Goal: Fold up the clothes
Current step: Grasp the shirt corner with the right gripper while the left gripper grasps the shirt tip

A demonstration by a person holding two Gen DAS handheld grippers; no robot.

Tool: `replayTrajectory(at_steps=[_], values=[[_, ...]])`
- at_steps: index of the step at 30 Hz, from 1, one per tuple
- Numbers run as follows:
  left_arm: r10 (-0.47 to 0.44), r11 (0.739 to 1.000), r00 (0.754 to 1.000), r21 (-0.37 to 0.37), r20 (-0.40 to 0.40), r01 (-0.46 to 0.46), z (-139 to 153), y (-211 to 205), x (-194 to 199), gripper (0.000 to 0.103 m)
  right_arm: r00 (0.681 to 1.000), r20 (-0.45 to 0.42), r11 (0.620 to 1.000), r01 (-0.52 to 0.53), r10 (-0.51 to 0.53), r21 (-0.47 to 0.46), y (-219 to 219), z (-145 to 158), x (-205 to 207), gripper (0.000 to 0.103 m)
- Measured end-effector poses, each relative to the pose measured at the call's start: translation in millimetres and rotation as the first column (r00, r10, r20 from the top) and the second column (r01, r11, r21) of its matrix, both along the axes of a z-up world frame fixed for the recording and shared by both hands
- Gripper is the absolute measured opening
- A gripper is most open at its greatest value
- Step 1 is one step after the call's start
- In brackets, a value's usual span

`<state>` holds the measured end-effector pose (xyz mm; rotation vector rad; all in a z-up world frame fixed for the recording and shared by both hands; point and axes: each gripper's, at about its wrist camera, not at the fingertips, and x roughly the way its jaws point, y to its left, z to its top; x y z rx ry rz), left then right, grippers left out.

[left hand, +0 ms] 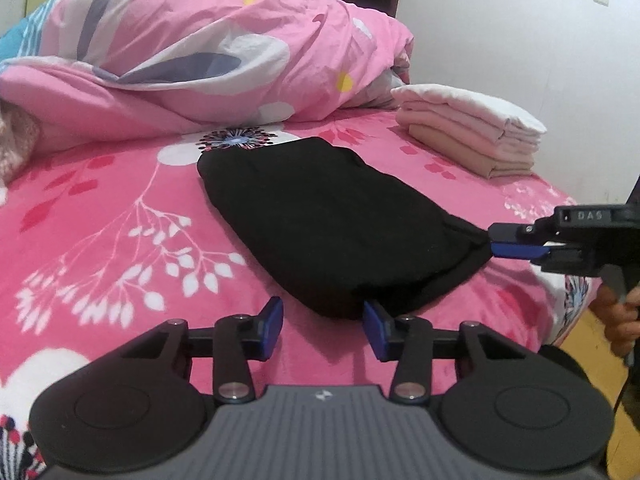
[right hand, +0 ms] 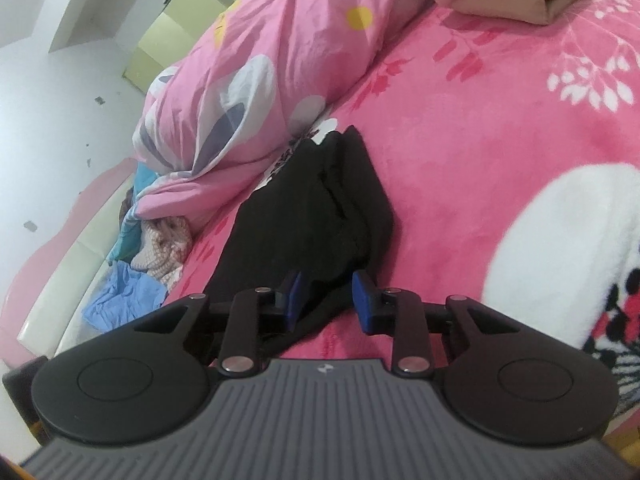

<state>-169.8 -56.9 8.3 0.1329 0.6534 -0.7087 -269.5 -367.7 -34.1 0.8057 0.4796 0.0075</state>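
Observation:
A black garment (left hand: 328,216), folded into a thick oblong, lies on the pink flowered bedspread (left hand: 100,220). My left gripper (left hand: 323,322) is open just in front of the garment's near edge, nothing between its blue pads; its right fingertip (left hand: 374,316) sits at the cloth's edge. My right gripper (left hand: 504,242) comes in from the right and is shut on the garment's right corner, which is drawn to a point. In the right wrist view the black garment (right hand: 332,200) bunches between the right gripper's (right hand: 326,298) fingers.
A rumpled pink duvet (left hand: 192,48) is heaped at the back. A stack of folded pale clothes (left hand: 468,128) sits at the back right near the bed edge. A hand (left hand: 620,320) holds the right gripper. Loose clothes (right hand: 132,276) lie by the headboard.

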Motion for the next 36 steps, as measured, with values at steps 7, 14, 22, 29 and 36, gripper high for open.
replayTrajectory(at_steps=[7, 14, 22, 29, 36], values=[[0.02, 1.0, 1.0, -0.019, -0.024, -0.02, -2.5, 0.9, 6.3, 0.043, 1.0, -0.028, 1.0, 0.008, -0.008, 0.006, -3.3, -8.2, 8.1, 0.028], [0.015, 0.999, 0.999, -0.029, -0.038, -0.016, -1.1, 2.3, 6.6, 0.043, 0.999, -0.011, 0.999, 0.032, -0.032, 0.037, -12.0, -10.5, 17.6, 0.028], [-0.003, 0.999, 0.999, -0.042, -0.036, 0.001, -1.1, -3.8, 0.4, 0.044, 0.998, 0.062, 1.0, 0.019, -0.02, 0.013, -8.1, 1.8, 21.1, 0.004], [0.017, 0.998, 0.999, -0.059, -0.041, -0.019, -0.3, -10.1, 5.3, 0.043, 0.992, 0.121, 0.998, 0.024, -0.03, 0.053, -10.5, 14.3, 20.9, 0.004], [0.035, 0.999, 0.999, -0.004, -0.014, -0.035, -8.4, -23.1, 3.3, 0.044, 0.983, 0.183, 0.996, 0.014, -0.03, 0.088, -11.5, 25.3, 24.1, 0.004]])
